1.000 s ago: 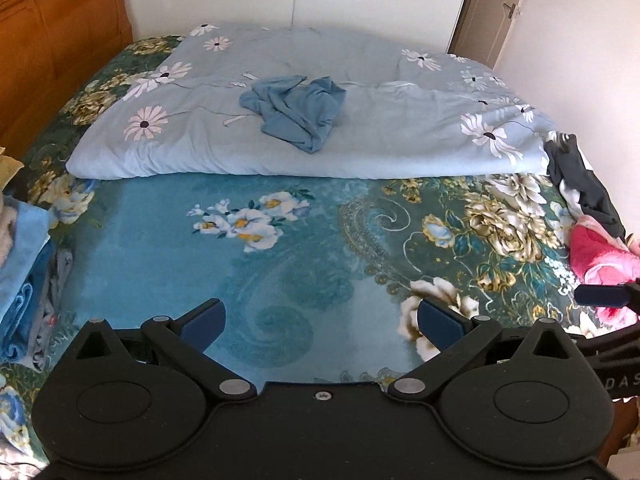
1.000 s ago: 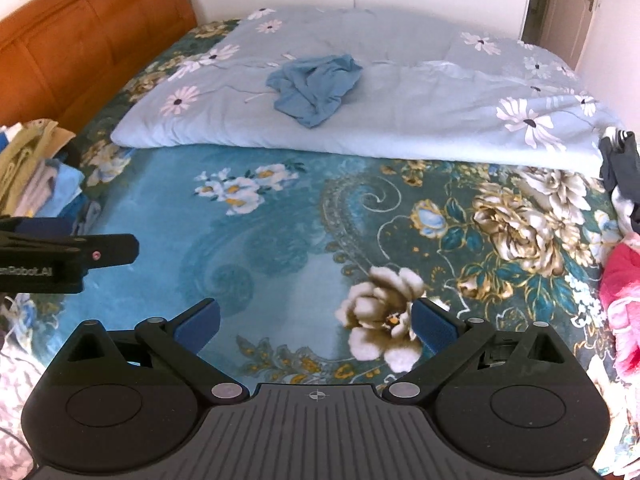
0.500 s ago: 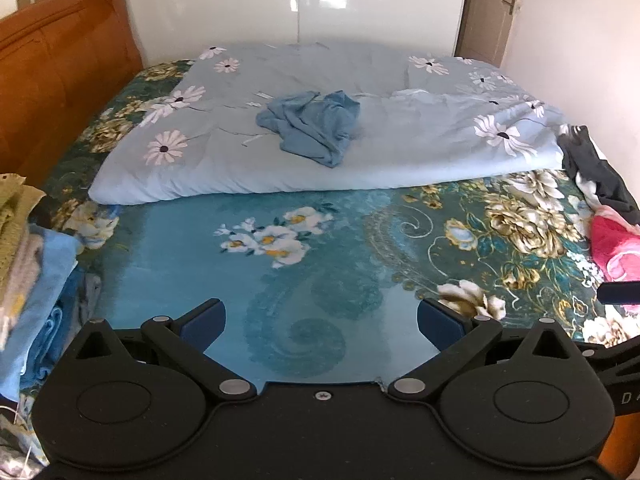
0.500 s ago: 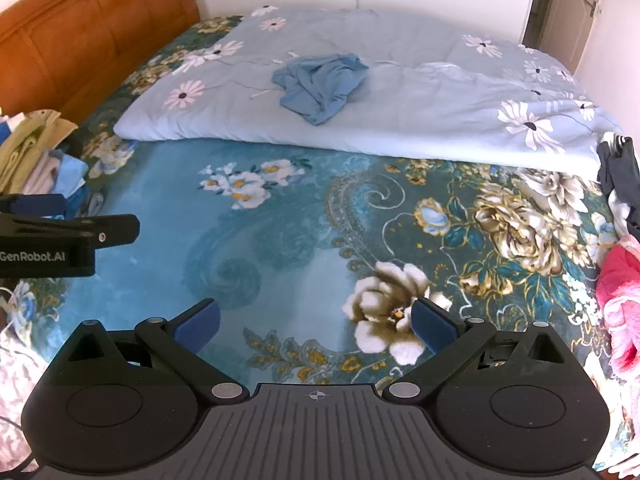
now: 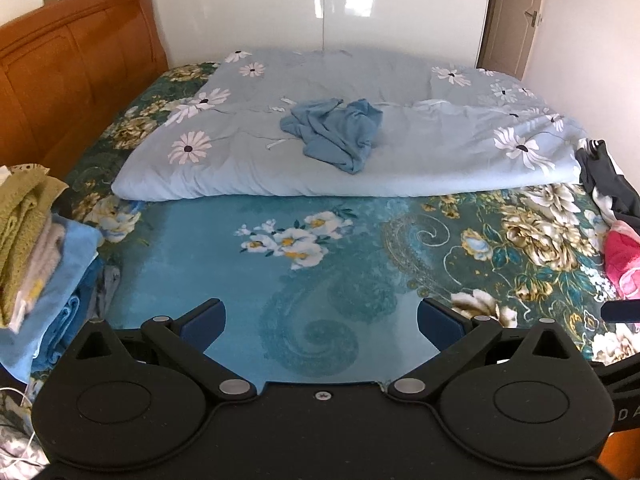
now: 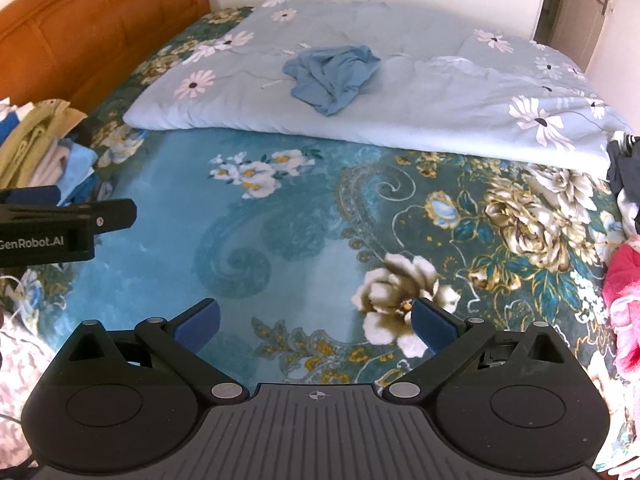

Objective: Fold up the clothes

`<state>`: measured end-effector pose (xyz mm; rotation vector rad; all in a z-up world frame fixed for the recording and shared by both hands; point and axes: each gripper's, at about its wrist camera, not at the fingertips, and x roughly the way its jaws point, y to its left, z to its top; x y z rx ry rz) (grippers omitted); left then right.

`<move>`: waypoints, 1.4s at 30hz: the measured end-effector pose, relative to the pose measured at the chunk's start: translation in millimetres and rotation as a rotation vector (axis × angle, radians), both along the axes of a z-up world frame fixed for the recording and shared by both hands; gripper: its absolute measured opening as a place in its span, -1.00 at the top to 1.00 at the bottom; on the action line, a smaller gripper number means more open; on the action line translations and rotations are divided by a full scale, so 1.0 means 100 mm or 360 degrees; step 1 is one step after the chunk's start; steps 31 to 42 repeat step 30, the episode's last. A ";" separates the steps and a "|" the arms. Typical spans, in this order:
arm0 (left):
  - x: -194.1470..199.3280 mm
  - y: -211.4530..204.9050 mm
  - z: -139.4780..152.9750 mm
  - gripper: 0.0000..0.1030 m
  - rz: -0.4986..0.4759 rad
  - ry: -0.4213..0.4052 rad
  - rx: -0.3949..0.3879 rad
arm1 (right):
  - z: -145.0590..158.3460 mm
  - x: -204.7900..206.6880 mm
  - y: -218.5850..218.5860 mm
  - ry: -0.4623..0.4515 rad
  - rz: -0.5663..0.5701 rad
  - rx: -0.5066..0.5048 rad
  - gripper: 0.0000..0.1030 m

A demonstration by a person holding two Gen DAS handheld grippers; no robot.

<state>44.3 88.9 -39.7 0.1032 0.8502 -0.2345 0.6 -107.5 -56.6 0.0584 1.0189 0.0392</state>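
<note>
Ahead of both tools, a crumpled blue cotton garment (image 5: 334, 132) (image 6: 330, 76) is seen lying on the folded light-blue daisy-print quilt (image 5: 420, 160), well apart from them. The left tool (image 5: 319, 320) and right tool (image 6: 315, 322) are held spread and empty above the teal floral bedsheet (image 5: 224, 248).

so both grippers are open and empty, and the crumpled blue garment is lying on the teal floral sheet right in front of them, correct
Not quite. The left gripper and right gripper are open and empty, but the crumpled blue garment lies farther back, on the light blue daisy quilt, not on the teal floral sheet. Both wrist views show it.
</note>
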 end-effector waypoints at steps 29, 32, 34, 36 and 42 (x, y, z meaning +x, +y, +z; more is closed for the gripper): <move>-0.01 0.31 -0.30 -0.97 0.0237 0.0161 -0.0027 | -0.15 0.01 0.17 0.0115 0.0044 -0.0007 -0.99; -0.01 0.33 -0.31 -0.97 0.0248 0.0162 -0.0027 | -0.15 0.00 0.19 0.0119 0.0053 -0.0010 -0.99; -0.01 0.33 -0.31 -0.97 0.0248 0.0162 -0.0027 | -0.15 0.00 0.19 0.0119 0.0053 -0.0010 -0.99; -0.01 0.33 -0.31 -0.97 0.0248 0.0162 -0.0027 | -0.15 0.00 0.19 0.0119 0.0053 -0.0010 -0.99; -0.01 0.33 -0.31 -0.97 0.0248 0.0162 -0.0027 | -0.15 0.00 0.19 0.0119 0.0053 -0.0010 -0.99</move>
